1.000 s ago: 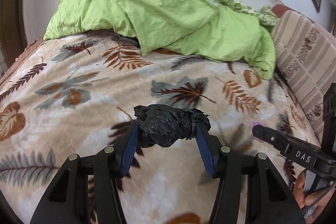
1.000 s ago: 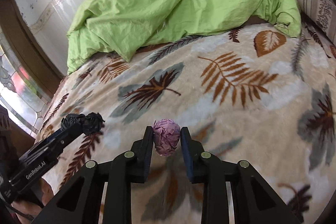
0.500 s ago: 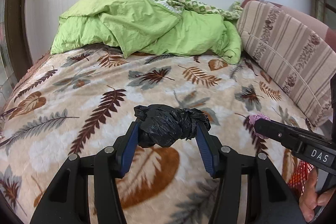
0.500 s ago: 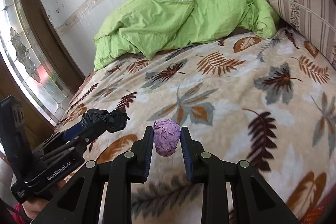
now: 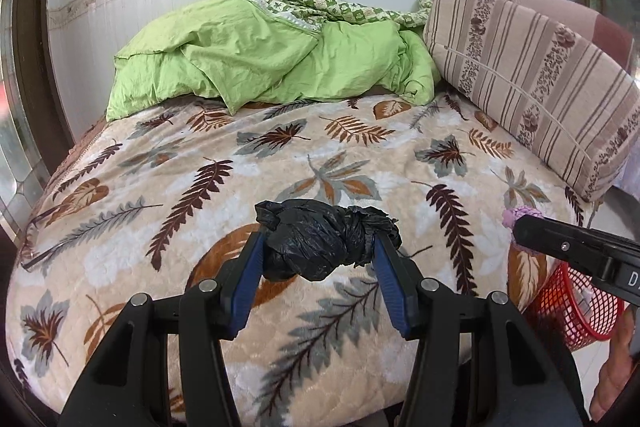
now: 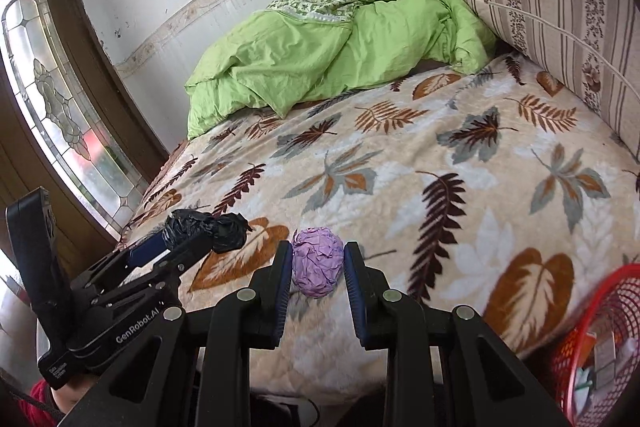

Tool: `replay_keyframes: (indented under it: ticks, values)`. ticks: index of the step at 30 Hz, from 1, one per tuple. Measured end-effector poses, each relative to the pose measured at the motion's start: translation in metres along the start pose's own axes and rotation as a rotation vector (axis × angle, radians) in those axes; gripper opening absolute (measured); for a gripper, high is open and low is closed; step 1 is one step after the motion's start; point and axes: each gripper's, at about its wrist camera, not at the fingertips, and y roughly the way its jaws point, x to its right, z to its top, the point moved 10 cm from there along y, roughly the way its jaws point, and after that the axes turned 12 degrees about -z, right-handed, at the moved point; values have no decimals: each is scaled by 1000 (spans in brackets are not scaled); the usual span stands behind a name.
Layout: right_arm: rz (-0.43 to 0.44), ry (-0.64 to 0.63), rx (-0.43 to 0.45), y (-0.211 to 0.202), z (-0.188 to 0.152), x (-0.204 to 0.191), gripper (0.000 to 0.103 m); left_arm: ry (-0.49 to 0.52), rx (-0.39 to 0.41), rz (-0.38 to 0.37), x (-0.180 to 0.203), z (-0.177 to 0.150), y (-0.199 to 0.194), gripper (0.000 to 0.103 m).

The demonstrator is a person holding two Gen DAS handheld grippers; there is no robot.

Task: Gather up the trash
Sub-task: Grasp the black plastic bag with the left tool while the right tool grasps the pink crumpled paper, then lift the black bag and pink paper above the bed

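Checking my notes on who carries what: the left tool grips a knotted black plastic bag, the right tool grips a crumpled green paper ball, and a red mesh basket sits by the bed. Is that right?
One slip: the crumpled paper ball in the right tool is purple, not green, as the right wrist view shows. The left tool does grip the knotted black plastic bag, and the red mesh basket sits by the bed.

Bed (image 5: 168,251) w/ leaf-print blanket (image 6: 460,195); green duvet (image 5: 256,67) bunched at far end by wall; striped cushion (image 5: 532,79) along right side, leaning.
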Motion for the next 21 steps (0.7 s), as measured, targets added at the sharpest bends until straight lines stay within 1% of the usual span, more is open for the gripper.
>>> replay_keyframes:
  ticks: [7,13,21]
  values:
    - [-1,38,-2,-17,-13,9,27,58,-14,15,17,-8,-15,53]
    - [1,45,2,-25,-10,6,27,79,-11,21,24,-9,-18,53]
    - [-6,43,-3,-27,-6,4,27,89,-26,16,28,-10,-14,53]
